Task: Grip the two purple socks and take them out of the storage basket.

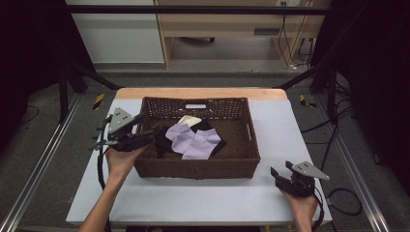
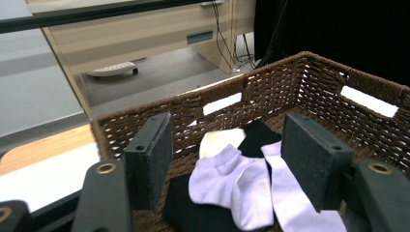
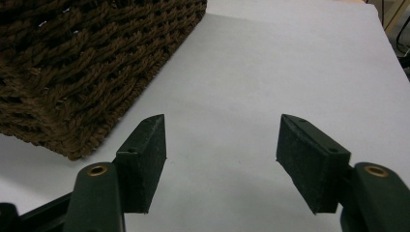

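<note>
We've got the left hand-held gripper point(image 1: 153, 129) poking over the left rim of the dark brown woven wicker basket point(image 1: 241, 163), jaws spread wide with nothing between them. Just past it inside the basket sit two pale lilac ankle socks point(image 2: 246, 186) on top of black socks point(image 2: 193, 212), with a cream sock point(image 2: 217, 141) behind. Our right hand-held gripper point(image 1: 281, 173) sits low over the white tabletop point(image 1: 203, 198) near the basket's front right corner, also wide open and empty.
</note>
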